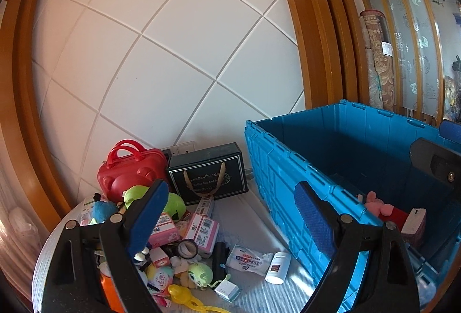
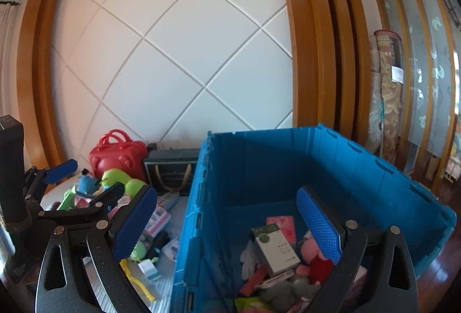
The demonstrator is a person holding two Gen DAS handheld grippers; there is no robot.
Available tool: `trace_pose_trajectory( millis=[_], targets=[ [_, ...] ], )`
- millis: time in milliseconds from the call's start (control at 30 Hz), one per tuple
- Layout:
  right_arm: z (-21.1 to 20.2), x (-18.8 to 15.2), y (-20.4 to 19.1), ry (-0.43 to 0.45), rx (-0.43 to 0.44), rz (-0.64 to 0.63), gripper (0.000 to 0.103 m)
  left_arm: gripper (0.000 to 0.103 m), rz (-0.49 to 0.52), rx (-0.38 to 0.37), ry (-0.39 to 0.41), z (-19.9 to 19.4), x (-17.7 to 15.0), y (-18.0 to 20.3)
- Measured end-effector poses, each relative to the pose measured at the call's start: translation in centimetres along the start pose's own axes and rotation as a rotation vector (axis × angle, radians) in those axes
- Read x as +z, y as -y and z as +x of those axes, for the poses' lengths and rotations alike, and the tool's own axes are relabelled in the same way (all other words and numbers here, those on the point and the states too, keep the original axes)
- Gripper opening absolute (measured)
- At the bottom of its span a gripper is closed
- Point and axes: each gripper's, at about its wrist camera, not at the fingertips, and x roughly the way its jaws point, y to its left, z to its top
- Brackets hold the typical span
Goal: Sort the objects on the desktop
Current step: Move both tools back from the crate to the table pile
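Left gripper (image 1: pixel 233 218) wide open and empty above cluttered bench (image 1: pixel 259 295), right gripper (image 2: pixel 227 223) open, empty, over blue plastic crate (image 2: pixel 374 169)

blue crate (image 2: pixel 360 169): open, part-filled | clutter pile (image 1: pixel 184 241): beside it on table

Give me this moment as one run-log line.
left gripper: open, empty, over clutter pile | right gripper: open, empty, at blue crate | crate: partly filled | white bottle: on table beside crate
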Motion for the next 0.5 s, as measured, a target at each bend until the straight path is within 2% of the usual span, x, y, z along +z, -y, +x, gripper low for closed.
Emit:
trace_pose_trajectory(
  millis=[233,500],
  targets=[
    [0.5,0.3,-4.5,0.005,0.029,-0.029,0.100,0.090,-0.011,0.041,-0.029,0.2,-2.2,-5.4],
    [2.5,0.1,-11.8,-0.011,0.083,-0.068,0.099,0.090,-0.020,0.094,-0.061,0.8,-5.4,-13.9]
  ],
)
